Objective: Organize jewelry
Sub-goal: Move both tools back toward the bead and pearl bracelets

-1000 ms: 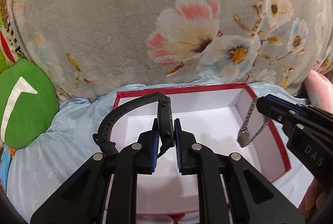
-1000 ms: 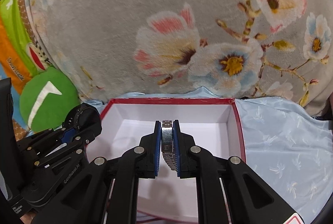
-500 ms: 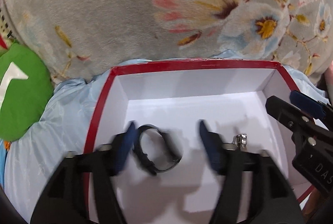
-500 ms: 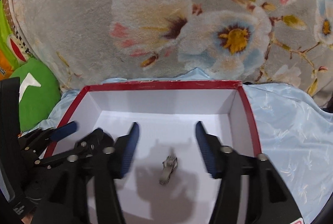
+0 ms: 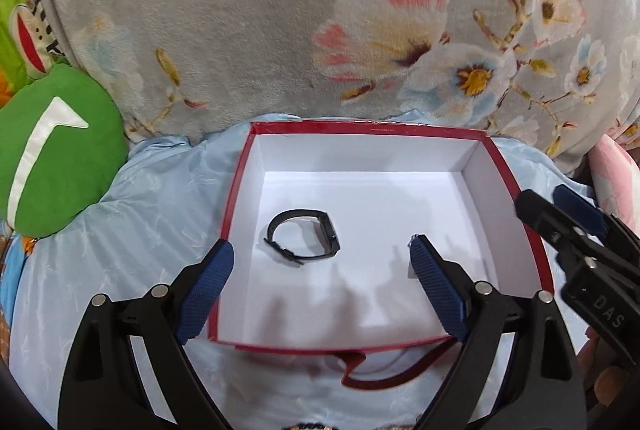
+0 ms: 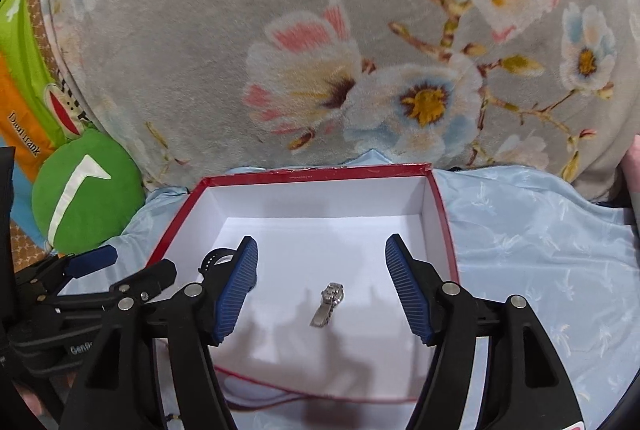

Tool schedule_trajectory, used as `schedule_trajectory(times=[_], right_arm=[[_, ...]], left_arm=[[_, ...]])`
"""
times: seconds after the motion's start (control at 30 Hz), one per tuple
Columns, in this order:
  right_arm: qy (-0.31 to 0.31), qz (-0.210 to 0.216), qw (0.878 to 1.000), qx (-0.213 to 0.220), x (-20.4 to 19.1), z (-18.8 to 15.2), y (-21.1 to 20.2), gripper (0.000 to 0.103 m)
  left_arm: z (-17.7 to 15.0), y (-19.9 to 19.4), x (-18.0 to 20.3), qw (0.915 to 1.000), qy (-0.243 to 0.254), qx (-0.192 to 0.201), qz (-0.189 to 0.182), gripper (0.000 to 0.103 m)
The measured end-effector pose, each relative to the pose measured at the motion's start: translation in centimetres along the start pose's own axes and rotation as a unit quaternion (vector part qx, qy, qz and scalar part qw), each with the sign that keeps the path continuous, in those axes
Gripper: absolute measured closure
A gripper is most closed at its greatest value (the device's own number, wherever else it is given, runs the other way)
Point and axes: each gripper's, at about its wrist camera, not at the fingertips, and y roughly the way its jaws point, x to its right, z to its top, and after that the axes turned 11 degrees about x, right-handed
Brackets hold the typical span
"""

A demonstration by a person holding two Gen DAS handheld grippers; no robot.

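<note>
Floral blanket (image 5: pixel 280 30): grey plush with pink, white and blue flowers, filling the upper part of both views behind the box.
Light blue sheet (image 6: pixel 540 230): glossy, wrinkled fabric spread under and around the box.
Green cushion (image 5: pixel 56 150): round, with a white mark, lying at the left against the blanket and on the sheet.
Red box (image 5: pixel 236 198): open, red outside and on the rim, white inside; it sits on the sheet just in front of the blanket, and a red cord loops out at its near edge.
Left claw (image 5: pixel 320 262): released, its blue-padded fingers spread wide and holding nothing; it hangs over the near half of the box, one finger at the left rim and the other over the white floor. Seen from the right wrist camera (image 6: pixel 124 270), it sits at the box's left edge.
Right claw (image 6: pixel 320 270): released as well, fingers wide apart and holding nothing, poised above the box floor. In the left wrist view it enters at the box's right rim (image 5: pixel 560 214).
Black watch (image 5: pixel 304 236): lies on its side on the white floor in the left part of the box, strap curled into a loop, apart from both claws.
Silver watch (image 6: pixel 328 304): small metal-link piece lying on the box floor between the right claw's fingers but touching neither; in the left wrist view it is mostly hidden behind a finger.
</note>
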Motion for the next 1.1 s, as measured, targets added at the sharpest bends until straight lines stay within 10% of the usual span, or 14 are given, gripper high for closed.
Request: schedule_trajectory(times=[0.4, 1.1], right_arm=[[-0.012, -0.006, 1.0, 0.02, -0.3, -2.6, -9.1, 0.03], [0.005, -0.059, 0.997, -0.057, 0.6, -15.2, -19.4, 0.029]], left_arm=[[-2.8, -8.1, -2.8, 0.9986, 0.013, 0.031, 0.04, 0.016], [-16.7, -14.4, -5.4, 0.9968, -0.024, -0.068, 0.034, 0.016]])
